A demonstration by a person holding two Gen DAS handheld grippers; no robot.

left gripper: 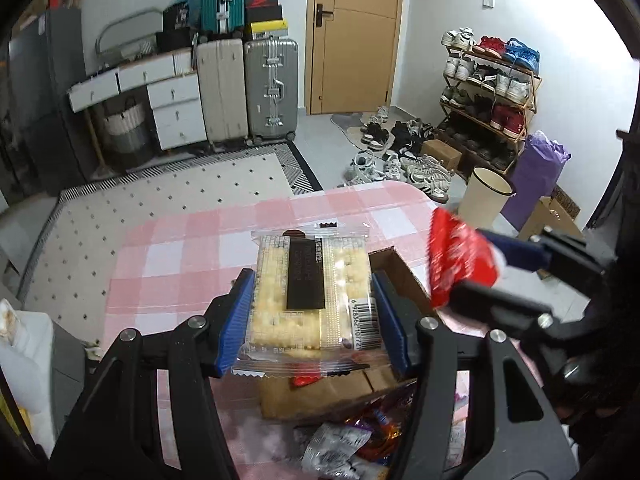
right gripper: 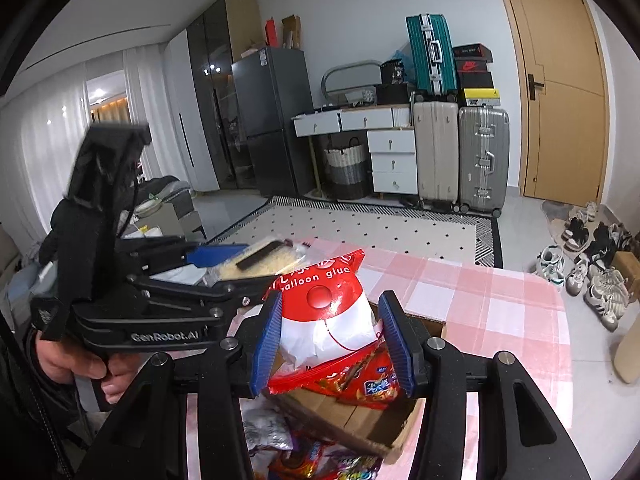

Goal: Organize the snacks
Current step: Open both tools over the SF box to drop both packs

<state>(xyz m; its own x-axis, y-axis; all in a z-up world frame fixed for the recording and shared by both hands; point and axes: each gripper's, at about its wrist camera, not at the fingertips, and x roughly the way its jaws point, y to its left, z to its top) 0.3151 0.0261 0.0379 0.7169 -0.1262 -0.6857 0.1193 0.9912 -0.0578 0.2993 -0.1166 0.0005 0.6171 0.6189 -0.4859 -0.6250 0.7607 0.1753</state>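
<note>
My left gripper [left gripper: 312, 312] is shut on a clear pack of pale crackers [left gripper: 308, 292] with a dark label, held above the pink checked table [left gripper: 180, 248]. The same pack of crackers [right gripper: 264, 260] shows at the left of the right wrist view, in the left gripper [right gripper: 224, 264] that a hand holds. My right gripper [right gripper: 332, 336] is shut on a red and white snack bag [right gripper: 328, 320], and another red packet hangs at its lower edge. This red snack bag [left gripper: 460, 264] appears blurred at the right of the left wrist view. Below both lies an open cardboard box [right gripper: 360, 420].
Several loose snack packets [left gripper: 360, 444] lie on the table in front of the box. Beyond the table are a patterned rug [left gripper: 180, 184], suitcases [left gripper: 272, 88], white drawers, a shoe rack [left gripper: 488, 96], a cream bin [left gripper: 486, 196] and a wooden door [right gripper: 560, 100].
</note>
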